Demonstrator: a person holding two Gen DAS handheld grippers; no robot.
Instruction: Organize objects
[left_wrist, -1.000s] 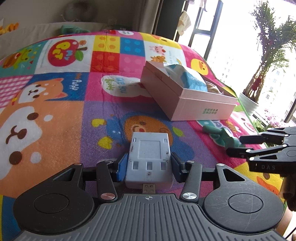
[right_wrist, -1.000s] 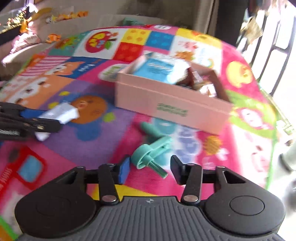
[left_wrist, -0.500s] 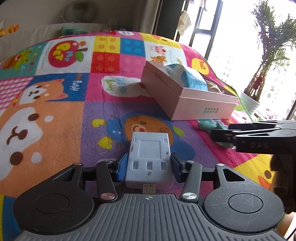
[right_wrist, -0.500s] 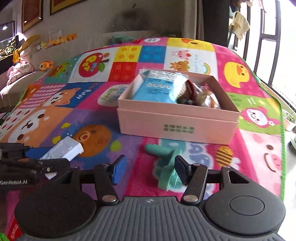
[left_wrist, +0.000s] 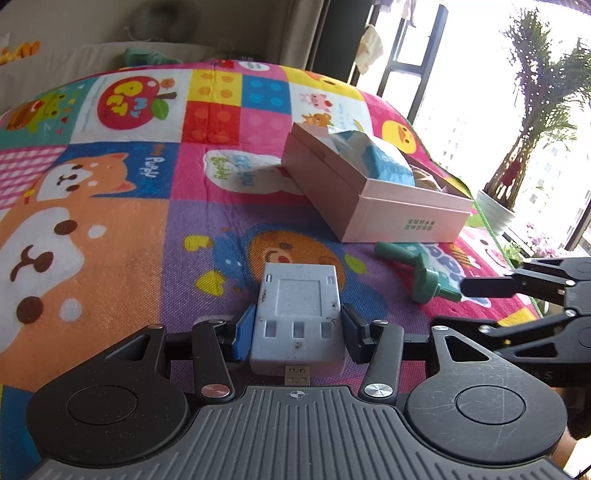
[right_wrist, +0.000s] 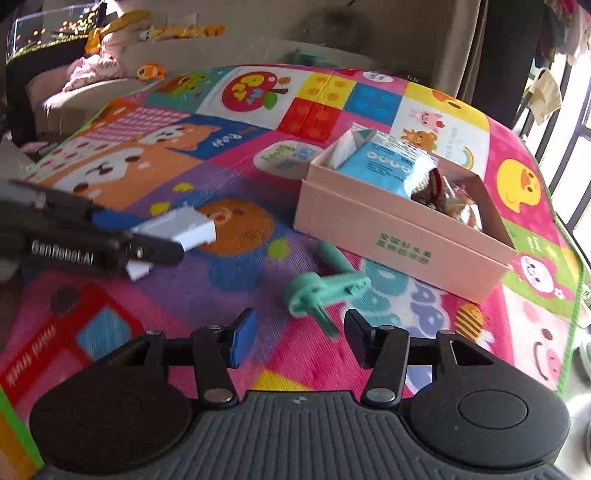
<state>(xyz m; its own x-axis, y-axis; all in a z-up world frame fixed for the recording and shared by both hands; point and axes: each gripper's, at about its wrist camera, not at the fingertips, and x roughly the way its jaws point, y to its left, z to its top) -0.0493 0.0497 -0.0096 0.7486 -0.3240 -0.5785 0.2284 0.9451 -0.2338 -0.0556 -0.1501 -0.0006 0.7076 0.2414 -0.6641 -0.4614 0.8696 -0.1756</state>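
- Left claw (left_wrist: 297, 332) clamps a pale grey charger block (left_wrist: 298, 315) between both pads, plug end toward the camera, held over the colourful play mat (left_wrist: 110, 229).
- Right claw (right_wrist: 295, 341) stands partly spread with nothing between its pads, its jaws having just eased in a touch.
- Just ahead of it, a teal plastic toy (right_wrist: 325, 290) lies on the mat.
- Beyond, the pink box (right_wrist: 399, 236) holds a blue packet (right_wrist: 384, 166).

Your blue packet (right_wrist: 384, 166) hides much of the pink box (right_wrist: 399, 236) interior; the brown items beside it stay unidentifiable. The right gripper (left_wrist: 480, 306) is cut off by the frame's edge.
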